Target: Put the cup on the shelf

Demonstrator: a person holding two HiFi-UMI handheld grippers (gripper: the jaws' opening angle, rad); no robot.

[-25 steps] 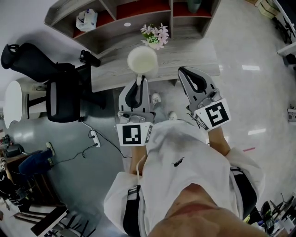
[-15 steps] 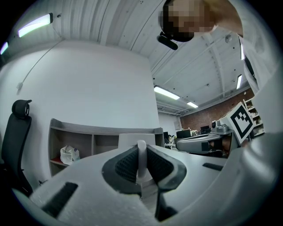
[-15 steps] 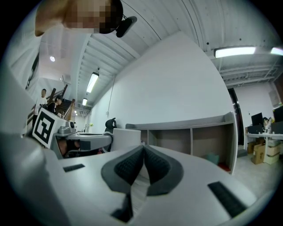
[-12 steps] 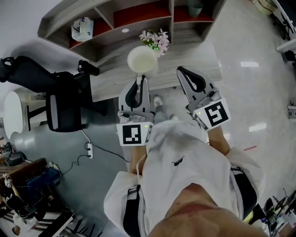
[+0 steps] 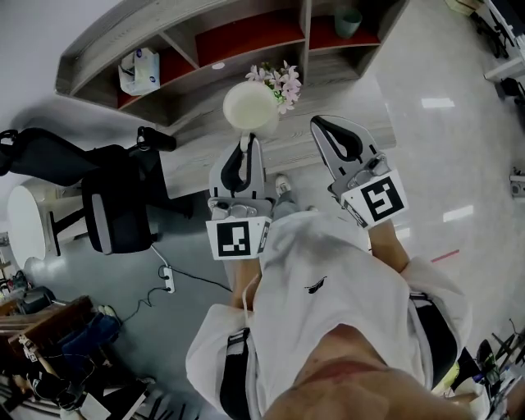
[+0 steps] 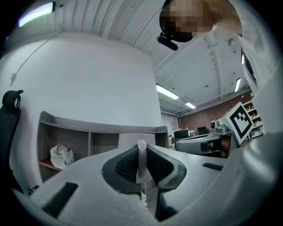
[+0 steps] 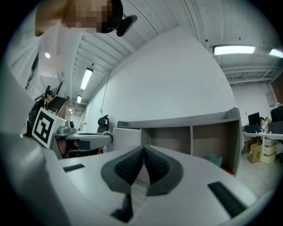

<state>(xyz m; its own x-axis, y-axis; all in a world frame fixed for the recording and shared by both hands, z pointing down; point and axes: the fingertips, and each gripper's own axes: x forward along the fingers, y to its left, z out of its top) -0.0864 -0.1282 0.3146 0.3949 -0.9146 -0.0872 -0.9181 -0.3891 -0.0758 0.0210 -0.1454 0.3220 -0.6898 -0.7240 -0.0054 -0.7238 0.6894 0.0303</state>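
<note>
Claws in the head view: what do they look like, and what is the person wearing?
Both the left claw and the right claw are light grey with black, bumpy pads. Each carries a white cube printed with a black square marker. The person wears a white top.

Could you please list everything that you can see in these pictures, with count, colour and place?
cup: one, cream white, in the left gripper, in front of the shelf
flowers: one bunch, pink and white, on the desk beside the cup
shelf: one, grey wood with red inside, behind the desk top
desk: one, grey wood, ahead of the person
bag: one, white, left shelf compartment
pot: one, teal, right shelf compartment
office chair: one, black, left of the desk
power strip: one, white, on the floor
left gripper: grey, shut on the cup
right gripper: grey, shut, empty
</note>
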